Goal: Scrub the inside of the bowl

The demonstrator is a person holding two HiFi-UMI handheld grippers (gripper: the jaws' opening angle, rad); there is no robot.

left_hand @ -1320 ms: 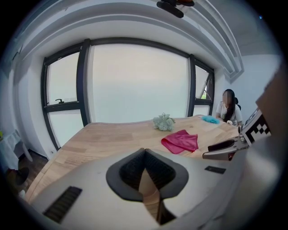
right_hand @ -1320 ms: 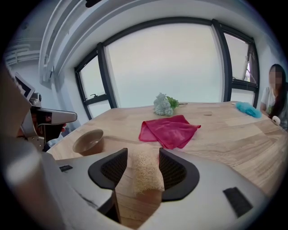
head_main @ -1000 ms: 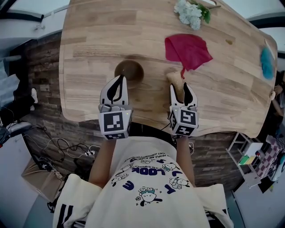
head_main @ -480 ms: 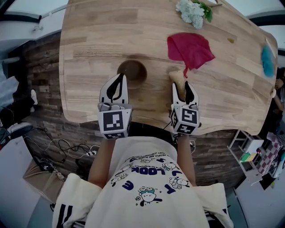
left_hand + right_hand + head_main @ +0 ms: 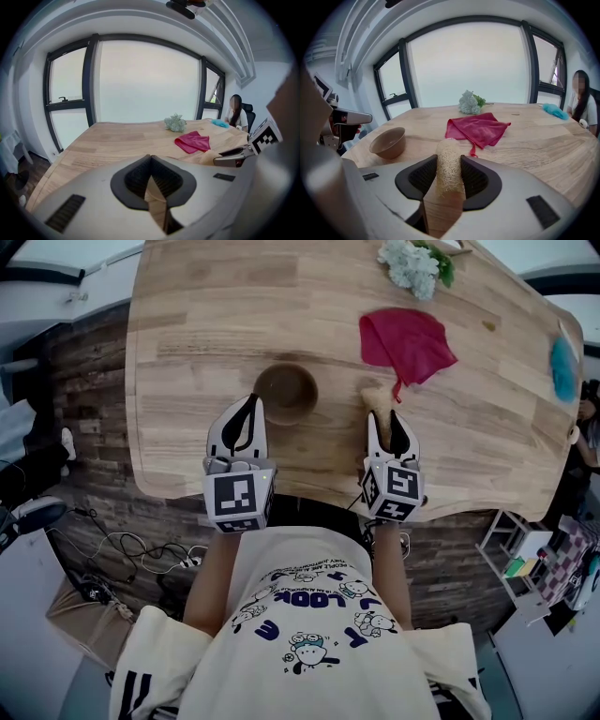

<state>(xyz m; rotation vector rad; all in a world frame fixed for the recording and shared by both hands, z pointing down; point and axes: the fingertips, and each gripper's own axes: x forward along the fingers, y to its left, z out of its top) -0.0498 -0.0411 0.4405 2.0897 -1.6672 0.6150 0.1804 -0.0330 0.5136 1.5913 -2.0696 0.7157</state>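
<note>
Large windows (image 5: 145, 79) fill the far wall behind a light wooden table (image 5: 206, 324), and a seated person (image 5: 580, 101) is at its far end. On the tabletop a round brown bowl (image 5: 285, 393) stands upright near the front edge, empty as far as the head view shows.

The left gripper (image 5: 251, 404) hovers low over the table just short of the bowl, which sits slightly to the right of its tip. Its 2 jaws are pressed together with nothing caught between them; only bare wood shows below.

The right gripper (image 5: 384, 416) points down at the table to the right of the bowl and well apart from it. Its jaws have just been closing, and the 2 dark pads now meet both sides of a tan fibrous loofah scrubber (image 5: 376, 399), which lies lengthwise between them with its far end sticking out past the tips.

Beyond the scrubber a crumpled red cloth (image 5: 408, 341) lies flat, 1 corner trailing towards it. Farther back rests a bunch of pale flowers (image 5: 412, 263), and a blue fluffy item (image 5: 562, 371) lies at the table's right edge.
</note>
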